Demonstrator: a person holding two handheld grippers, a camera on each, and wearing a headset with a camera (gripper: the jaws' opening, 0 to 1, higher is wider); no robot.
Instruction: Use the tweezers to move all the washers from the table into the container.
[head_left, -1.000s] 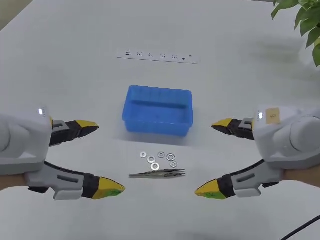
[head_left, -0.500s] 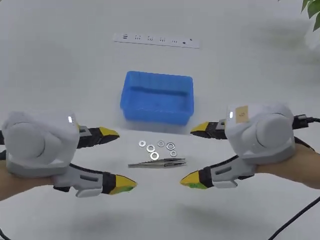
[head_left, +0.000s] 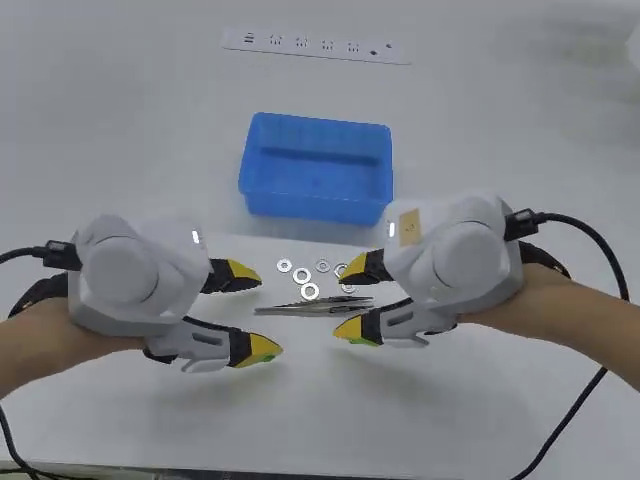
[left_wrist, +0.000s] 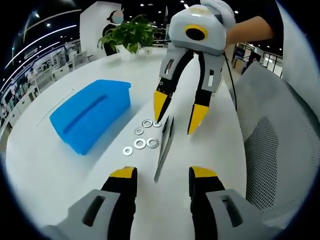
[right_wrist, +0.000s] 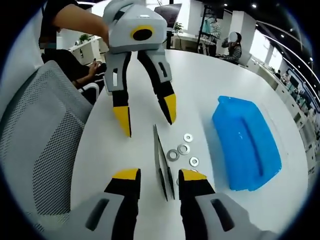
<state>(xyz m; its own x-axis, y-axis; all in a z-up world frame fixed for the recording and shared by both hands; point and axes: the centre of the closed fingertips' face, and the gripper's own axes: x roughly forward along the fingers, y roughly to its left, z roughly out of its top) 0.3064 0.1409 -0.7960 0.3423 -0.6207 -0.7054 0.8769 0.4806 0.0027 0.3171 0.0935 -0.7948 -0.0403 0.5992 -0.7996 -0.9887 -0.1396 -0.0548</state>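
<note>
Table (head_left: 500, 120): white, under both grippers.
Container (head_left: 310, 205): blue, looks empty; ahead of both grippers, beyond the washers.
Left gripper (head_left: 266, 313): jaws apart, holding nothing; has come in from the side, with the tweezers just off its tips.
Right gripper (head_left: 342, 302): jaws apart, gripping nothing; has come in too and now straddles one end of the tweezers.
Tweezers (head_left: 315, 308): flat on the table between the grippers.
Washers (head_left: 310, 291): loose cluster just beyond the tweezers, none moved.
Meaning: picking up the tweezers looks imminent.

Blue container (head_left: 310, 205), silver washers (head_left: 309, 291), white table (head_left: 500, 120)
</note>
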